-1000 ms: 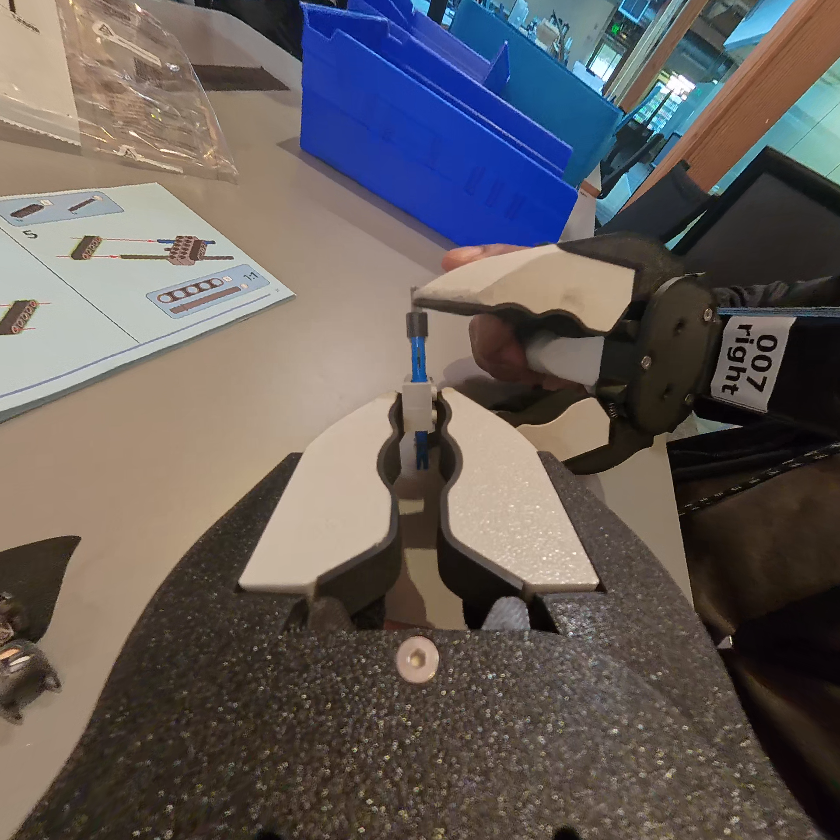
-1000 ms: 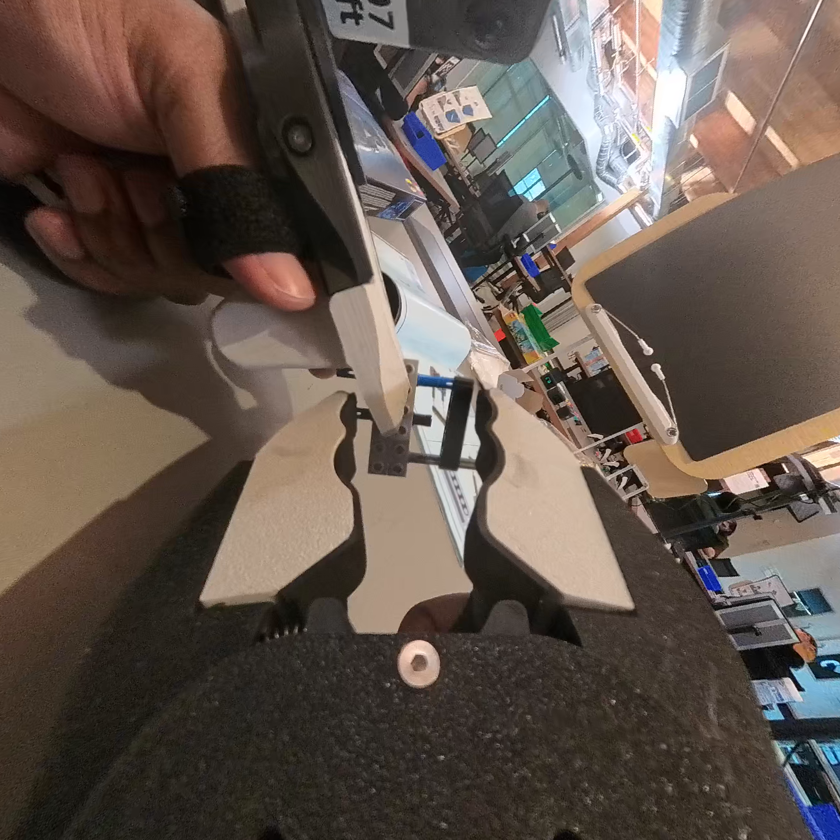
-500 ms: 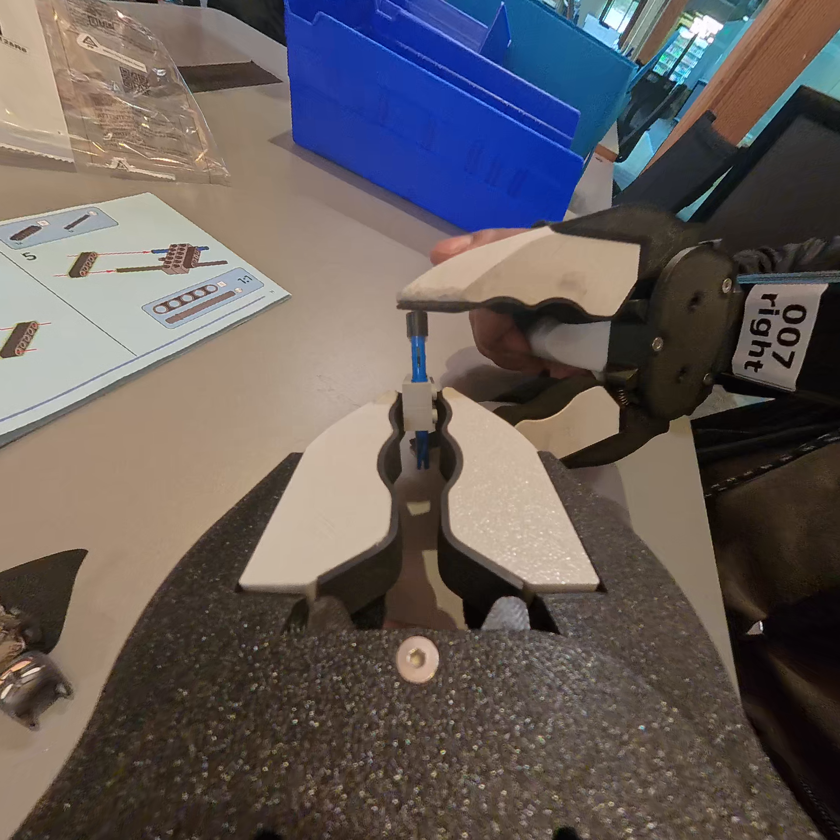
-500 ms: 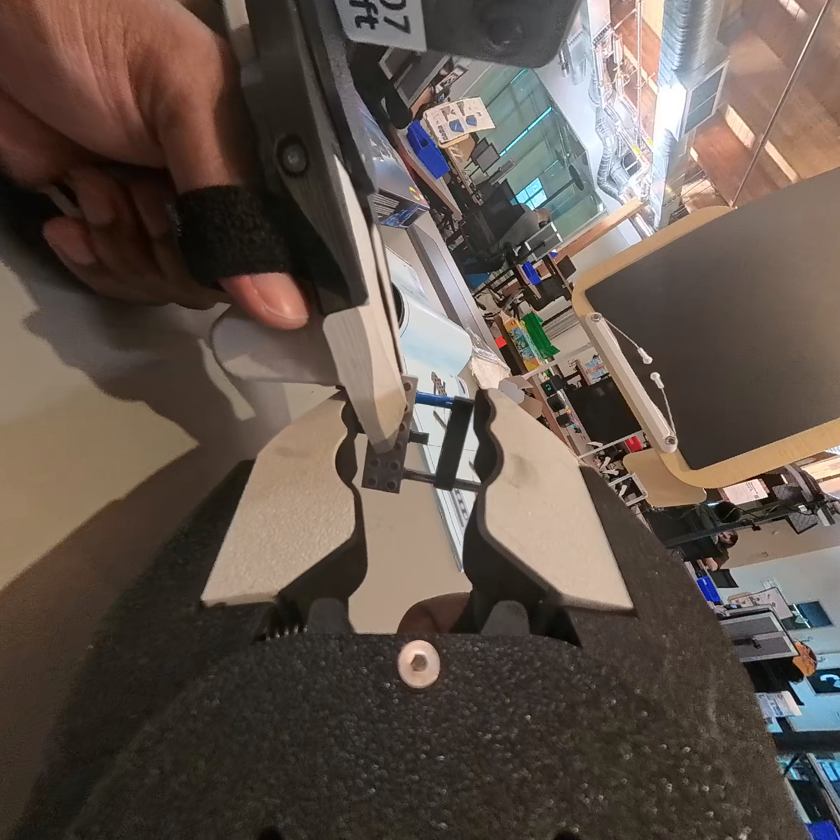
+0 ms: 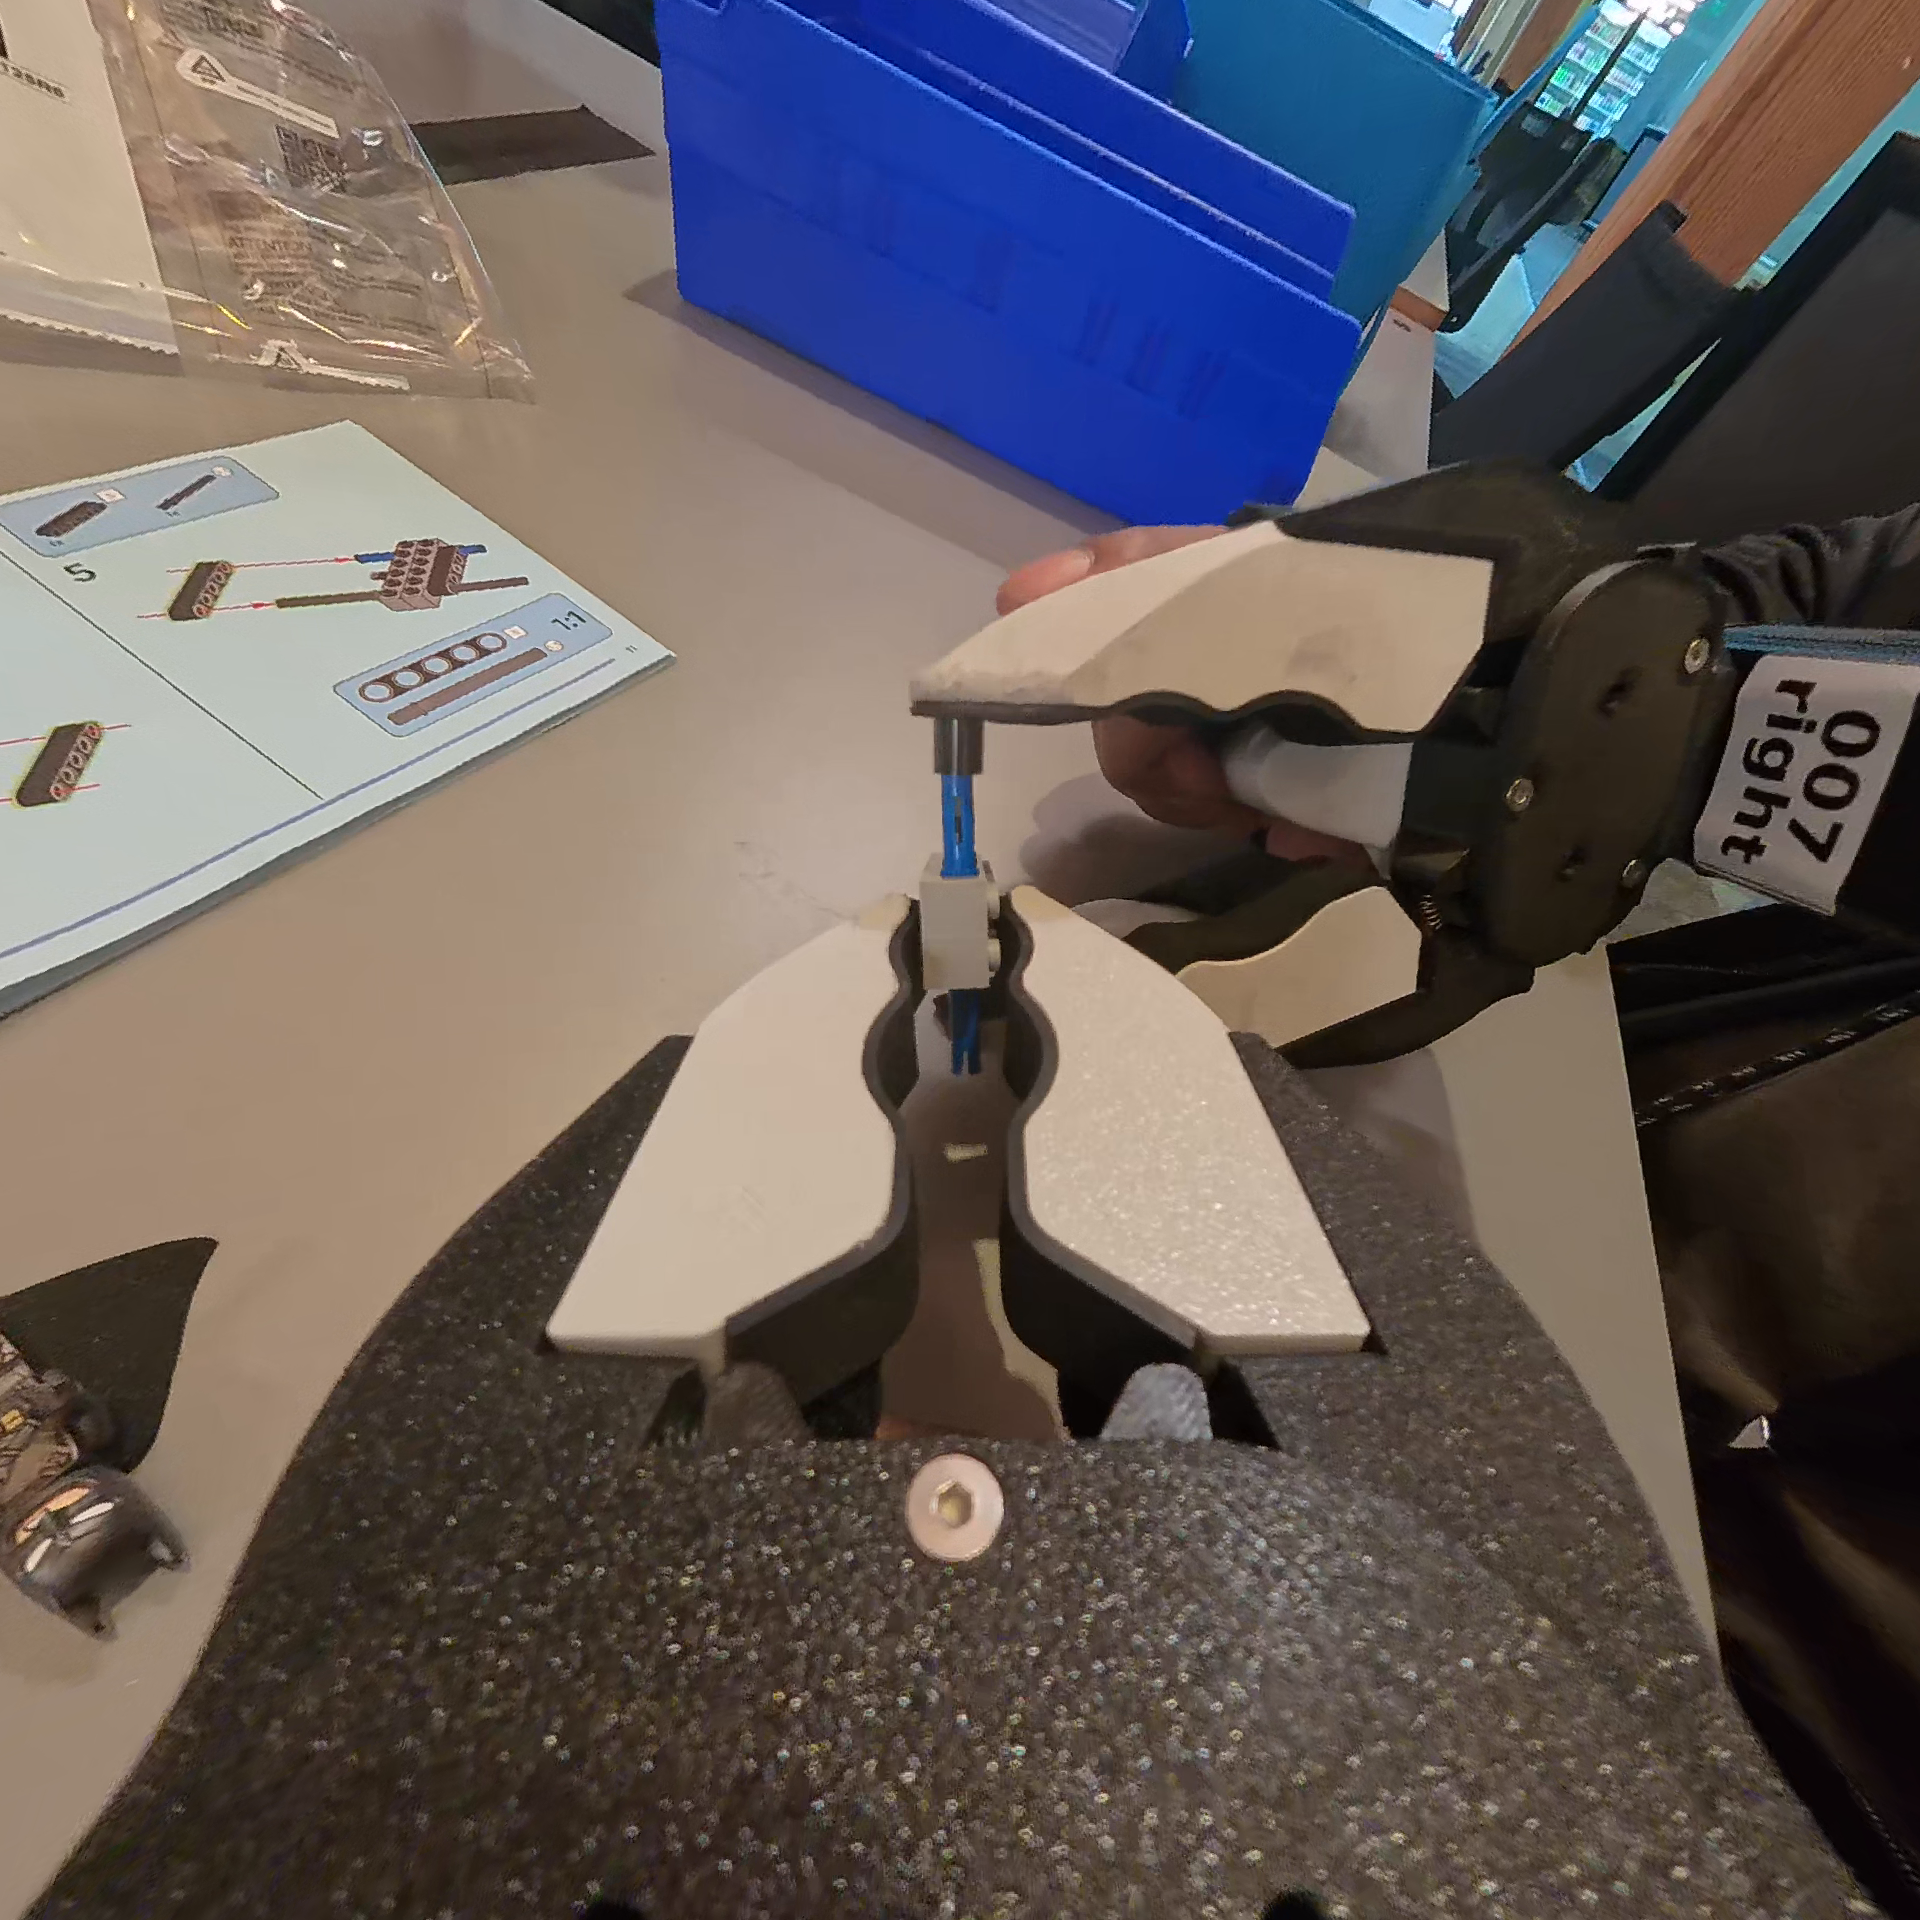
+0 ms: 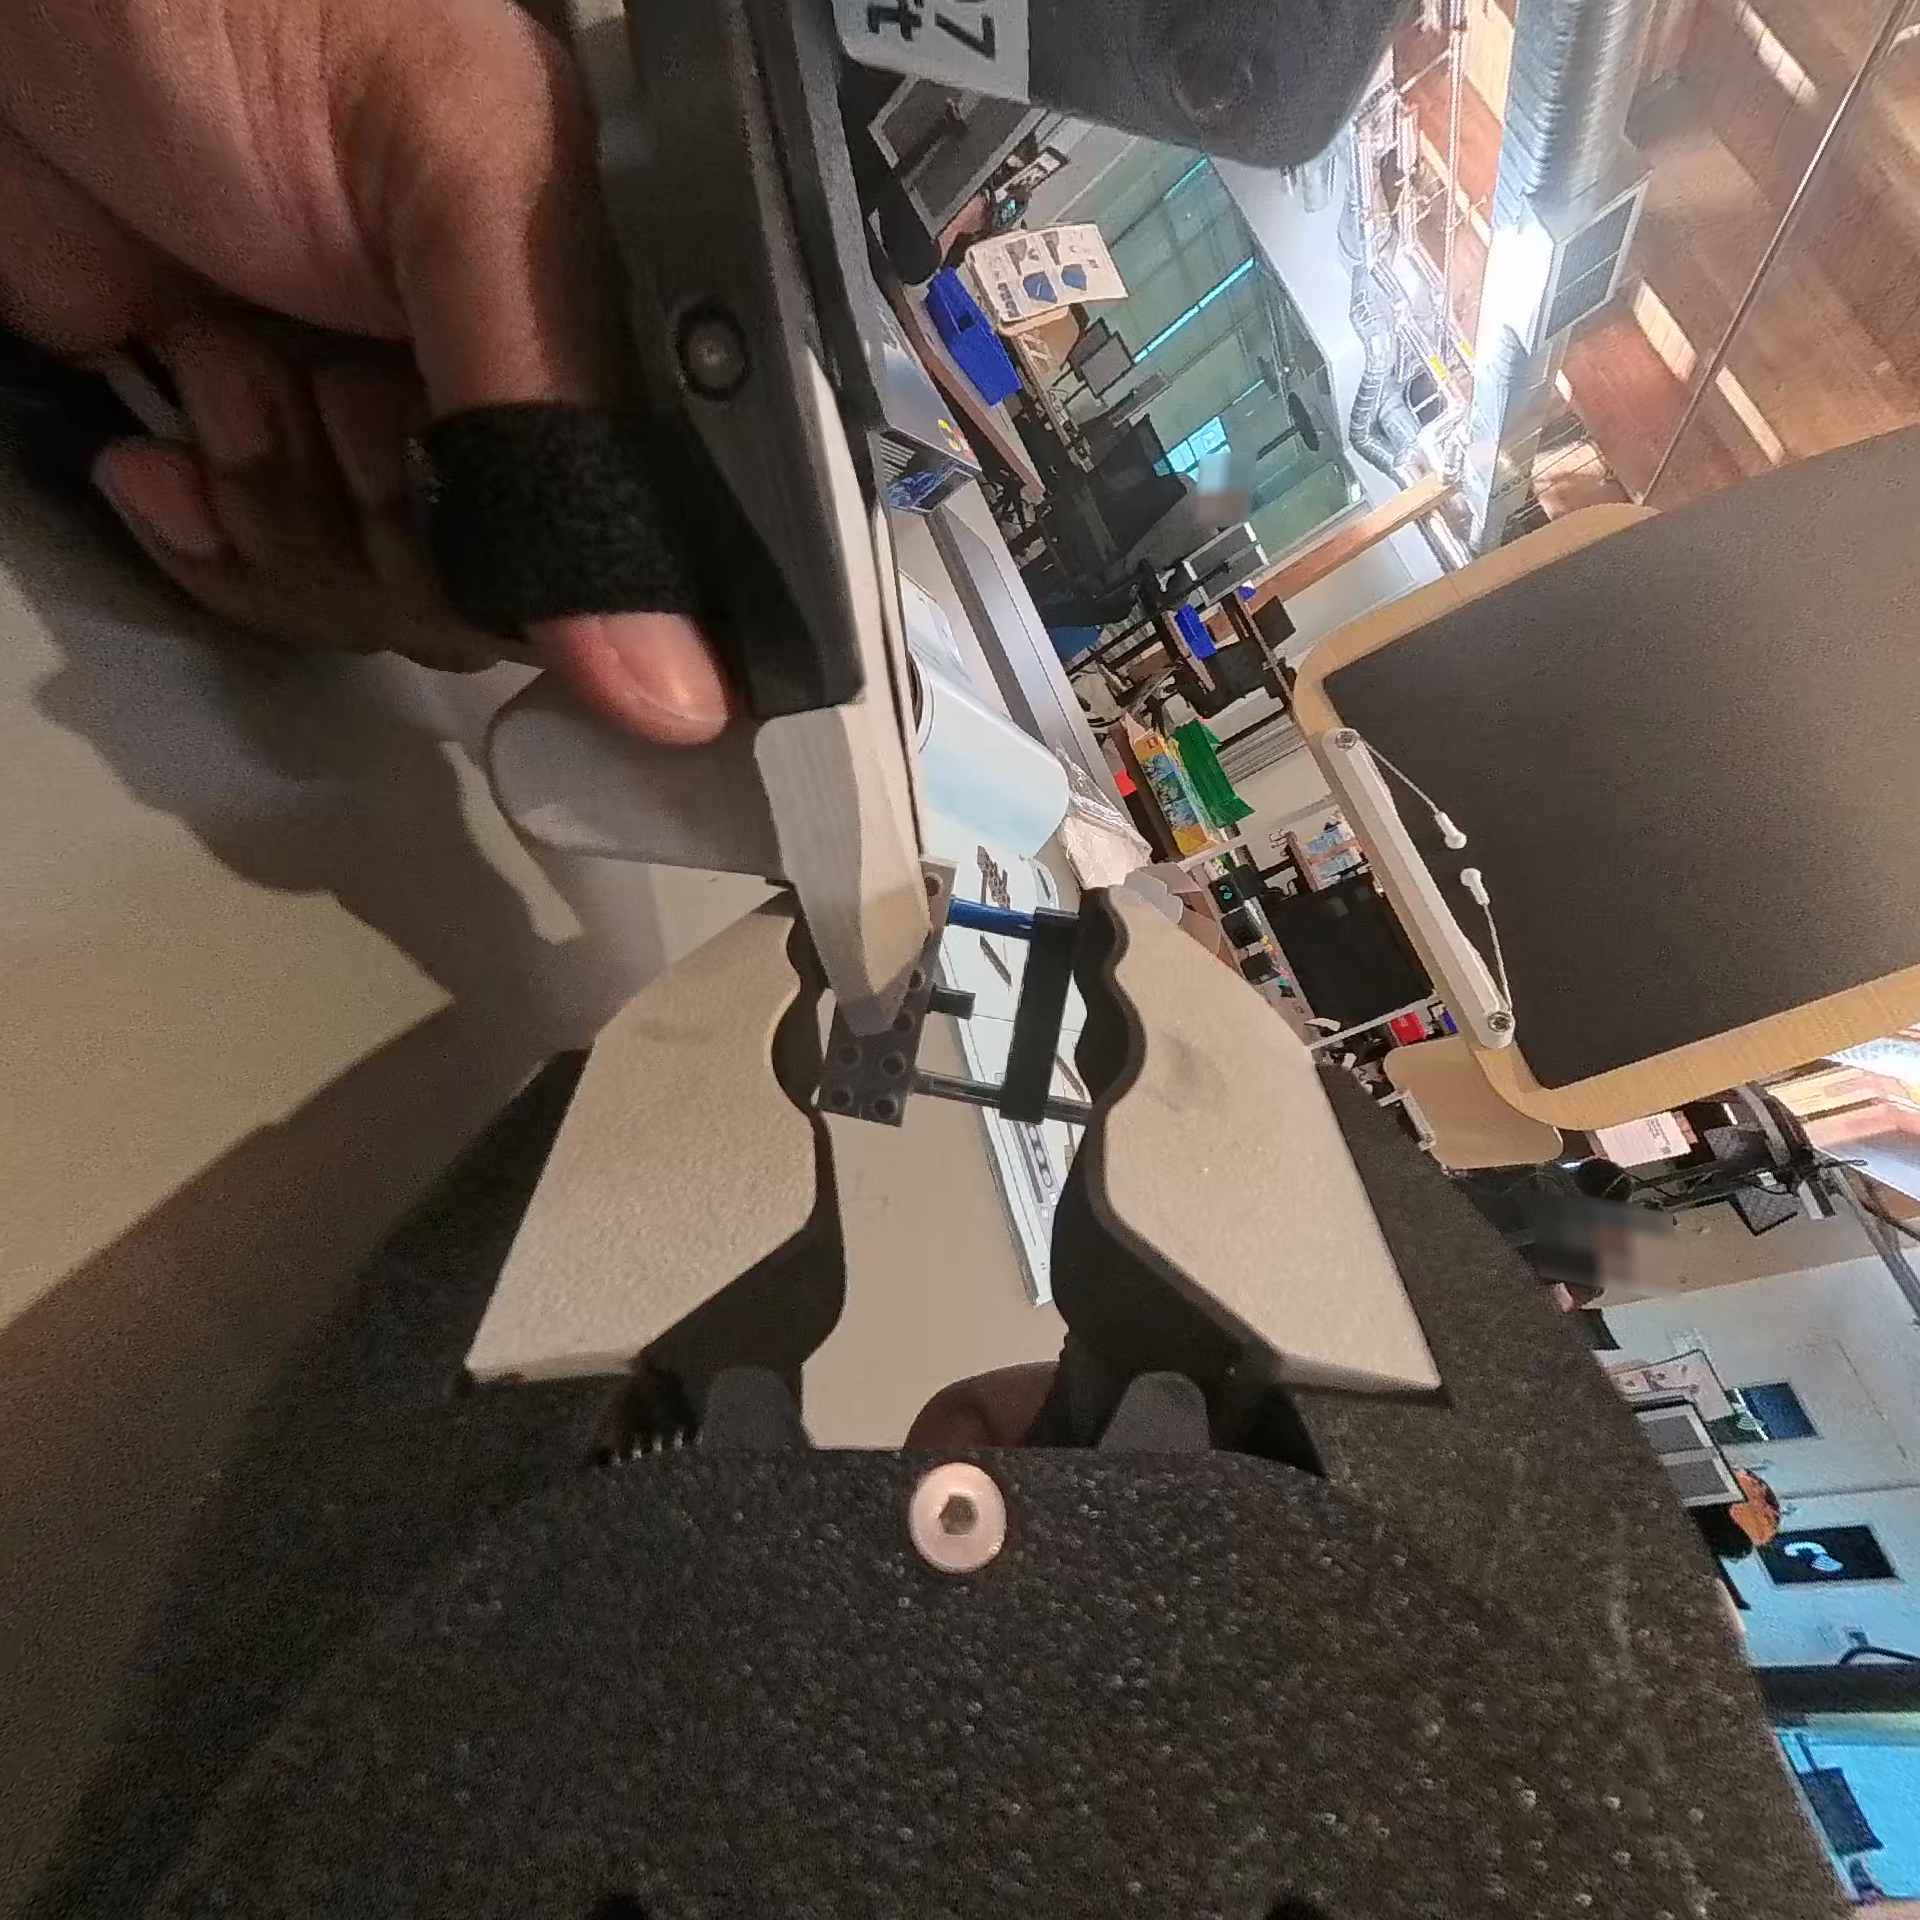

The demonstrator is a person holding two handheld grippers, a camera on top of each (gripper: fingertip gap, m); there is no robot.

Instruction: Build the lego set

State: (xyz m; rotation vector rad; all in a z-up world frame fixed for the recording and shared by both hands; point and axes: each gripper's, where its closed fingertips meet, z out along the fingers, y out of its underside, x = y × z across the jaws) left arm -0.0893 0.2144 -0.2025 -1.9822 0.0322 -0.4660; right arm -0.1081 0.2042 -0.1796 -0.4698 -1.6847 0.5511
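Observation:
My left gripper (image 5: 956, 914) is shut on a small grey brick (image 5: 954, 930), held above the grey table (image 5: 468, 987). A blue axle (image 5: 956, 821) sticks out of the brick and carries a black beam (image 5: 958, 746) at its end. My right gripper (image 5: 1049, 831) comes in from the right and straddles this assembly. Its upper pad (image 5: 1039, 675) lies flat on the beam. In the right wrist view the beam (image 6: 1039, 1018) sits against the right pad of my right gripper (image 6: 945, 935). The studded brick (image 6: 868, 1070) and the left gripper's finger (image 6: 842, 831) sit at the left pad.
An open instruction booklet (image 5: 260, 644) lies on the table at the left, with clear plastic bags (image 5: 291, 208) behind it. Blue plastic bins (image 5: 987, 239) stand at the back. A small dark part (image 5: 62, 1507) lies at the near left. Black chairs stand off the table's right edge.
My right gripper's jaws have narrowed slightly on the assembly, and the black beam has slid a little down the blue axle toward the brick. My left gripper keeps its hold.

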